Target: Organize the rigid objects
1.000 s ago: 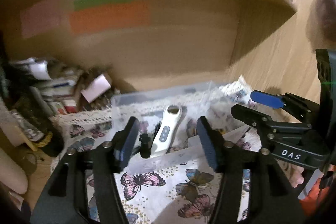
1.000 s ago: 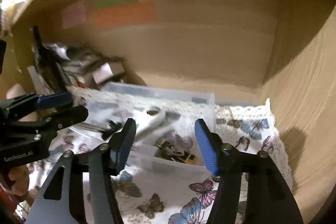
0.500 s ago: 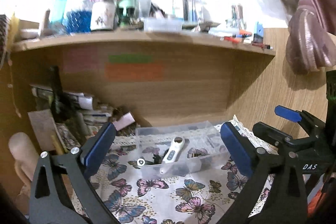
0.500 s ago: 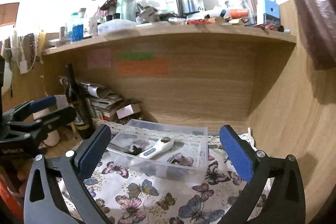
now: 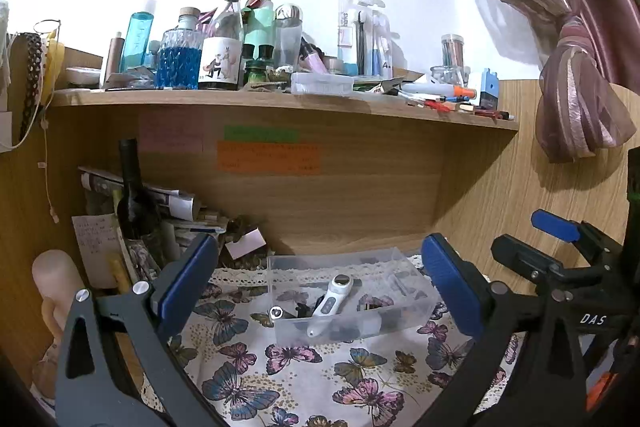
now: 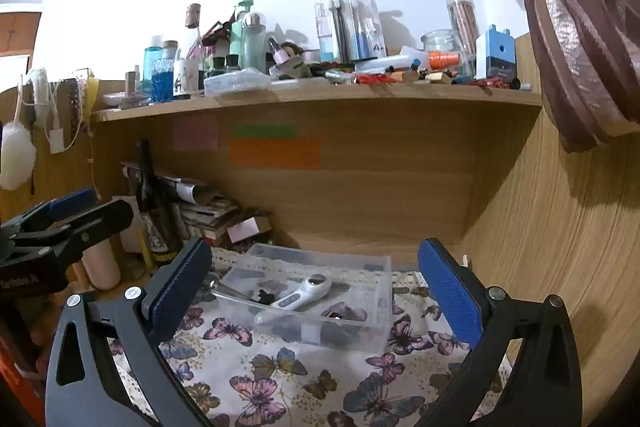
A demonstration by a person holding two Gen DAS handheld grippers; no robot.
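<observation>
1. Both the left gripper (image 5: 320, 283) and right gripper (image 6: 316, 287) have jaws spread, holding nothing.
2. Clear bin (image 6: 376, 319) sits ahead between the jaws, holding the white handheld device (image 6: 296, 299) and small dark items.
3. Sorting looks mostly finished.

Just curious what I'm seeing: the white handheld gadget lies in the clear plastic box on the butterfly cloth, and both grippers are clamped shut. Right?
Nearly. The white handheld gadget does lie in the clear plastic box on the butterfly cloth, but both wrist views show the left gripper and right gripper wide open, holding nothing.
</observation>
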